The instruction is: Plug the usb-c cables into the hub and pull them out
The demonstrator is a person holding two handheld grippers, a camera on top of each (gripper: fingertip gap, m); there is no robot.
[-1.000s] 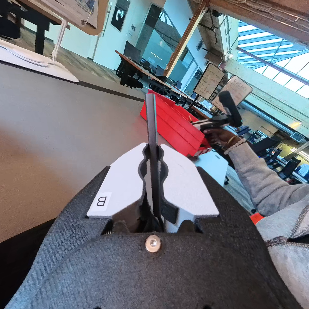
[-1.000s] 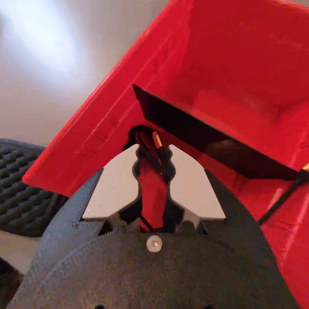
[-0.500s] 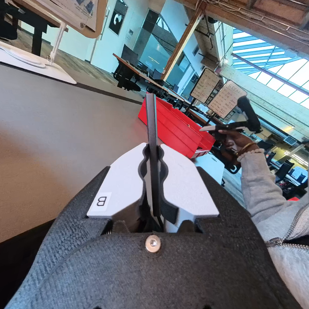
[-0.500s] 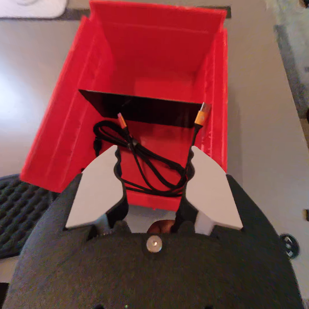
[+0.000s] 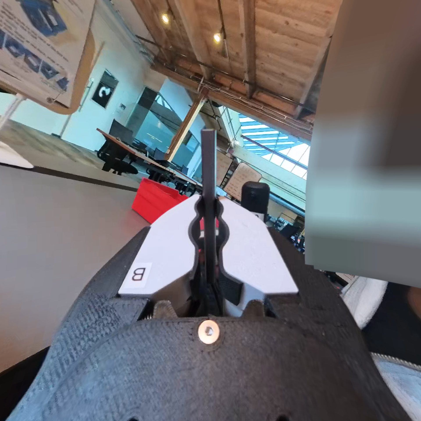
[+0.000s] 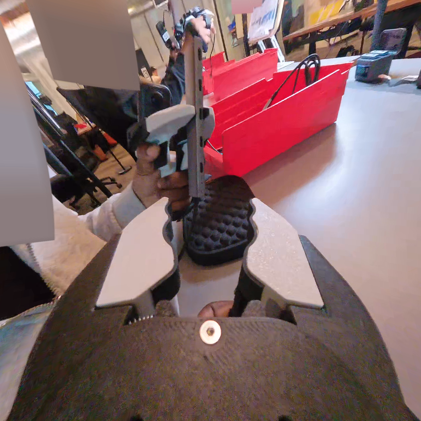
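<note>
The left tool is clamped on the hub, a slim dark grey bar that stands upright between its two pale fingers, rising well above their tips. The right tool is spread wide with nothing between its fingers; it hovers above the grey tabletop.

From the right wrist view the hub shows side-on, with a row of small ports down its narrow edge, none with a plug in it. The left tool grips it about midway along its length, and the person's hand wraps the handle below. The hub stands just beyond the right tool's tips, apart from them and a little to the left of the gap's middle. Under the hub a black dimpled pad lies on the tabletop, seen through the gap of the right tool.

Behind, an open red bin rests on the tabletop, and a black cable loops up out of its far part, well apart from both tools. A dark boxy device sits farther back on the tabletop.

The left wrist view gives only the hub's thin front edge, so the ports are hidden there. It shows the red bin beyond the fingers, and a dark camera body peeking past the right finger.
</note>
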